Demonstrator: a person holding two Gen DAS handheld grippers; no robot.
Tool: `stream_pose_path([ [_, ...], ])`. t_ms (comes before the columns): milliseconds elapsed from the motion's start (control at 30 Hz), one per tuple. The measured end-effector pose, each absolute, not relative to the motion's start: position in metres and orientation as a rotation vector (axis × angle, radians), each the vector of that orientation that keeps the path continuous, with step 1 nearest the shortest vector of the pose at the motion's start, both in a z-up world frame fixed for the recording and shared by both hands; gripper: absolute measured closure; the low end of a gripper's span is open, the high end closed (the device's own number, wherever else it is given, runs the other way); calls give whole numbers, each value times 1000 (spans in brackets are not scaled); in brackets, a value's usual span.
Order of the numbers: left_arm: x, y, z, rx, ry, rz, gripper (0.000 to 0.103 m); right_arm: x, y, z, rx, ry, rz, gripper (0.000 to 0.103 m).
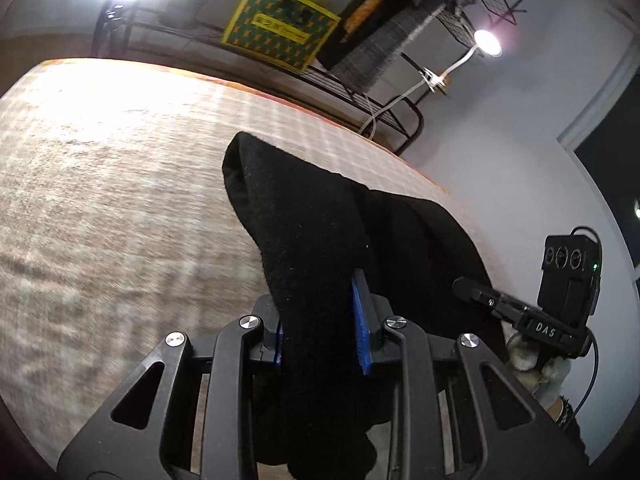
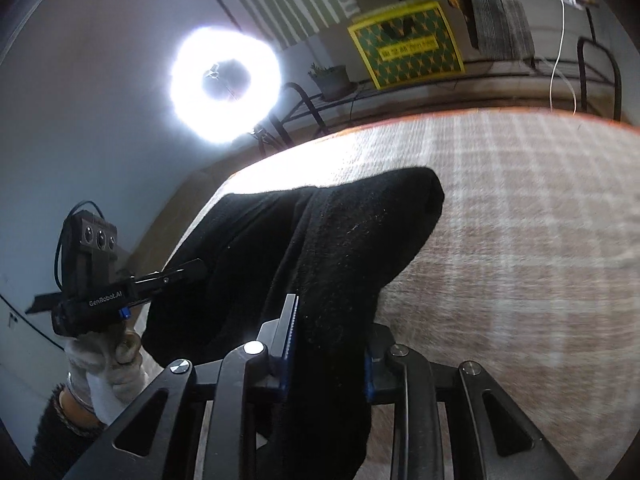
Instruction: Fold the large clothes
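A black fleece garment point(image 1: 320, 232) hangs in the air above a beige checked table cover point(image 1: 100, 180), stretched between both grippers. My left gripper point(image 1: 320, 320) is shut on one bunched edge of it, cloth filling the space between the blue pads point(image 1: 362, 320). My right gripper point(image 2: 330, 344) is shut on the other edge of the garment point(image 2: 352, 240). In the left wrist view the right gripper point(image 1: 476, 294) shows at the right, biting the cloth. In the right wrist view the left gripper point(image 2: 188, 270) shows at the left, also biting the cloth.
A yellow-green patterned box point(image 1: 280, 28) and a grey cloth stack point(image 1: 380, 44) sit on a black metal rack point(image 1: 360, 100) behind the table. A bright ring light point(image 2: 226, 84) and a small lamp point(image 1: 488, 42) shine. The table's orange edge point(image 2: 520, 114) borders the cover.
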State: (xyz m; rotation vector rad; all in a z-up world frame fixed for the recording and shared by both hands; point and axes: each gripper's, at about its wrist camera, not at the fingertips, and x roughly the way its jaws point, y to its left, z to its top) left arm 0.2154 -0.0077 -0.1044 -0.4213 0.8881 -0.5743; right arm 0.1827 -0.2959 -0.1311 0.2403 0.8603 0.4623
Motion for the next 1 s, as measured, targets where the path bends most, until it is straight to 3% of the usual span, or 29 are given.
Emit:
stream_pose_path([
  [400,157,-136,-68,-241,918,-728,78,96,-381,-75,141,788,324,79],
  [900,84,-375,-63,-102,953,-1009,79,-15,-566,-18,168,721,2,82],
  [933,80,-392,-65,-111,958,-1031,79,-22,-576,-16,166,719,-18,84],
  [967,79,-404,-66,-115,959,-1045,79,-28,-587,-13,165,716,-42,97],
  [1000,76,-416,-67,-118,957,-1057,79,-34,-602,-10,172,715,-64,98],
])
